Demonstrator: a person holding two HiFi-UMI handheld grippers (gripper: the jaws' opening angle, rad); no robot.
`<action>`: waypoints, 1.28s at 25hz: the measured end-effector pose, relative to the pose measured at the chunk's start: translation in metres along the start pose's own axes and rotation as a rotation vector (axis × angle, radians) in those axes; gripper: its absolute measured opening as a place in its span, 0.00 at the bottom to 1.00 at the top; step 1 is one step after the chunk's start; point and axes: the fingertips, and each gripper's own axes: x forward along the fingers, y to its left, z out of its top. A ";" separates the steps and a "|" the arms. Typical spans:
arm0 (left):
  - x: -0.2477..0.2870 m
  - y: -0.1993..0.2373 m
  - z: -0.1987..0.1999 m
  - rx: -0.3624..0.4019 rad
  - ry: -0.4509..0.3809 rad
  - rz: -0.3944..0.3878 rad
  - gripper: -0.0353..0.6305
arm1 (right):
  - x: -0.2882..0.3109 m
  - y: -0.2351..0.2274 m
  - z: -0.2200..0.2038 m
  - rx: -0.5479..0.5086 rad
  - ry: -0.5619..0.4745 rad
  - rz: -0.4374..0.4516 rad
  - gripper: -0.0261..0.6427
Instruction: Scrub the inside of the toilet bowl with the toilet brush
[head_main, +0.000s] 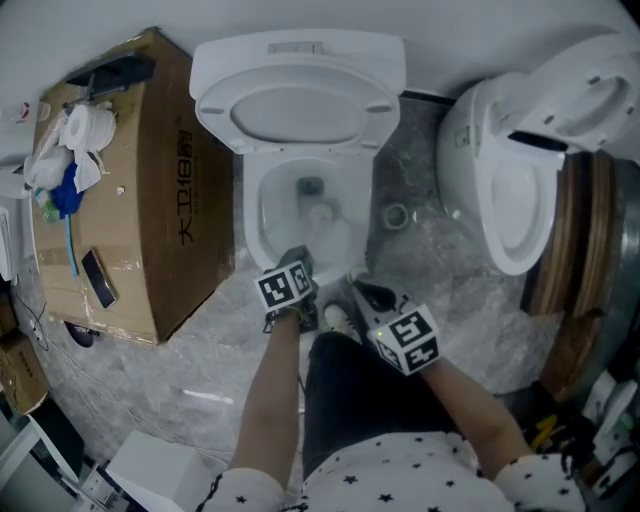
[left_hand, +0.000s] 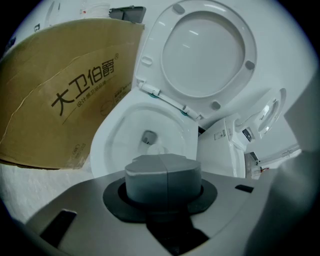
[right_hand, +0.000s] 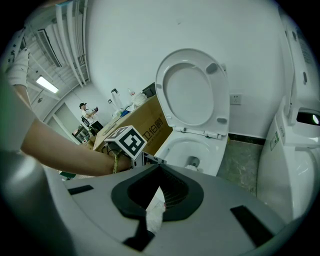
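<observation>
The white toilet bowl (head_main: 255, 215) stands open with its lid (head_main: 300, 110) raised. My left gripper (head_main: 297, 262) hangs over the bowl's front rim, shut on the grey brush handle (left_hand: 162, 175), which points down into the bowl (left_hand: 107, 135). A whitish brush head (head_main: 320, 215) lies low in the bowl beside the drain (left_hand: 148, 136). My right gripper (head_main: 365, 293) waits just right of the left one, outside the rim. Its jaws are shut, with a hollow between the dark pads (right_hand: 159, 192). Something white (right_hand: 154, 215) shows through that hollow; I cannot tell what it is.
A large cardboard box (head_main: 150, 180) stands left of the toilet, with rags and a phone (head_main: 98, 278) on top. A second toilet (head_main: 510, 190) lies tilted at the right. A tape roll (head_main: 396, 215) sits on the floor between them. A person (right_hand: 87, 112) stands far back.
</observation>
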 end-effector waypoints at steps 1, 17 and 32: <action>0.001 -0.002 0.002 0.002 -0.001 -0.002 0.29 | 0.000 0.000 0.000 0.003 0.005 0.000 0.05; 0.010 -0.016 0.029 0.012 -0.010 -0.017 0.29 | 0.002 -0.005 0.004 0.023 0.014 0.009 0.05; 0.016 -0.024 0.059 0.034 -0.026 -0.027 0.29 | 0.006 -0.018 0.007 0.009 0.009 -0.008 0.05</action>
